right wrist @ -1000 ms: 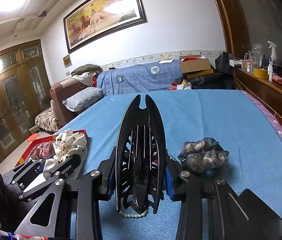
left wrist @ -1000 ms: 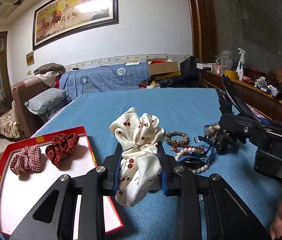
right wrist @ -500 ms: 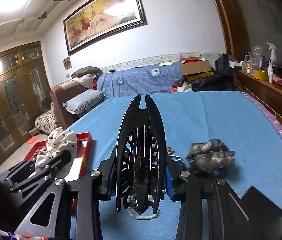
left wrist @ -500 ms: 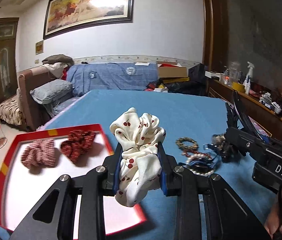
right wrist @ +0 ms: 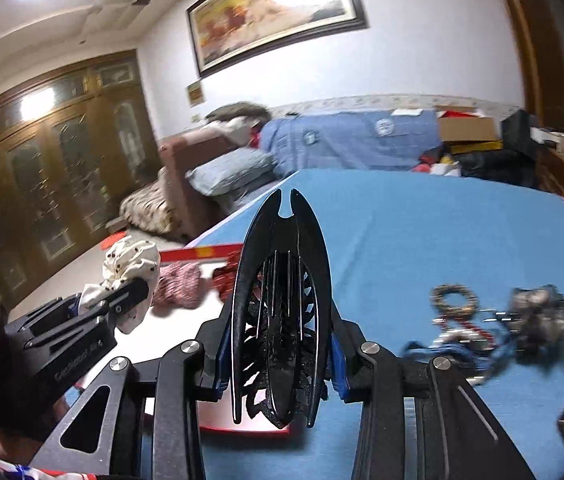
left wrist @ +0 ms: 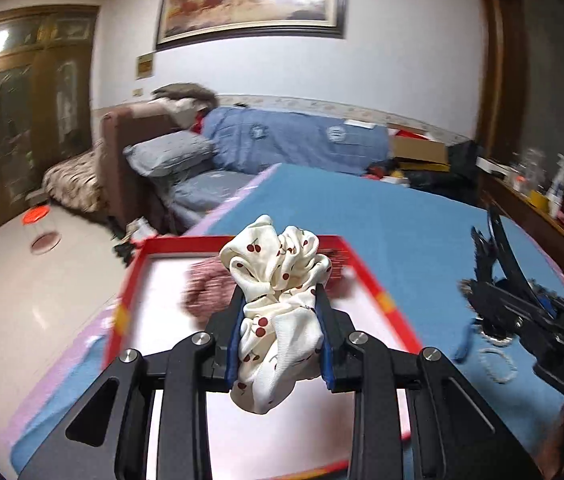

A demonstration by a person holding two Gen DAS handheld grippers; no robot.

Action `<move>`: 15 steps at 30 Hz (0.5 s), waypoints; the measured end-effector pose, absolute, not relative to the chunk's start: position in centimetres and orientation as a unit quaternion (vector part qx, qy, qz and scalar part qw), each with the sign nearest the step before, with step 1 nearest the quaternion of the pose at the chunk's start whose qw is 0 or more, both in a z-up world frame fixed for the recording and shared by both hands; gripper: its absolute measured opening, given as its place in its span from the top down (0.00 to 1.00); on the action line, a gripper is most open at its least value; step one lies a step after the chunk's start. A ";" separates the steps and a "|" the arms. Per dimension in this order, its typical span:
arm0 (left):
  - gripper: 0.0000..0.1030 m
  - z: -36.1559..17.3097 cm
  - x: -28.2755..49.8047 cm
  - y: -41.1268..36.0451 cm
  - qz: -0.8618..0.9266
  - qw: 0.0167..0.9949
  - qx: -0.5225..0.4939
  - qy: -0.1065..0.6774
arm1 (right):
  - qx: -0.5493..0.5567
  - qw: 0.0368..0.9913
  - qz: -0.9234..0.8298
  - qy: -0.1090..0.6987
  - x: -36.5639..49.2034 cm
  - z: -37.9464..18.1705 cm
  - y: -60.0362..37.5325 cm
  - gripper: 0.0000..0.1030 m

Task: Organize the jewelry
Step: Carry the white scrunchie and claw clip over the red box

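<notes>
My left gripper (left wrist: 278, 308) is shut on a cream scrunchie with red cherries (left wrist: 278, 276), held above the white floor of a red-rimmed tray (left wrist: 366, 276). Blurred red scrunchies (left wrist: 206, 292) lie in the tray behind it. My right gripper (right wrist: 278, 312) is shut on a large black hair claw clip (right wrist: 280, 320), upright, over the tray's right edge (right wrist: 202, 254). From the right wrist, the left gripper (right wrist: 130, 294) with the cream scrunchie (right wrist: 130, 264) shows at the left. A checked scrunchie (right wrist: 178, 284) lies in the tray.
On the blue bed cover (right wrist: 442, 240) to the right lie a beaded bracelet (right wrist: 454, 300), a red and blue bead tangle (right wrist: 462, 336) and a grey patterned scrunchie (right wrist: 542, 316). A pearl bracelet (left wrist: 498, 366) lies near the right gripper. The bed's left edge drops to a tiled floor (left wrist: 22, 280).
Both grippers have swung left with their loads. The left one, formerly over the blue cover, is now above the tray; the loose jewelry has slid to the right in both views.
</notes>
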State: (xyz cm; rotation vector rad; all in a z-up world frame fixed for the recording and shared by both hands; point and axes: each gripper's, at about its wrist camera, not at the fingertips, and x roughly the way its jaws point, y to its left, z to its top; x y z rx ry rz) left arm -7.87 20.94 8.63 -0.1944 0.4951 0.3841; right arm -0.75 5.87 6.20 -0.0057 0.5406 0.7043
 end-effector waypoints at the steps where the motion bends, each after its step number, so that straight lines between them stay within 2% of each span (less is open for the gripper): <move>1: 0.72 8.4 -8.0 21.9 0.196 0.943 -0.101 0.250 | -0.006 0.900 0.345 0.265 -0.7 6.1 6.6 0.59; 15: 0.72 5.0 -6.2 27.7 0.211 0.904 -0.158 0.335 | -0.047 0.842 0.375 0.384 3.2 2.2 17.1 0.59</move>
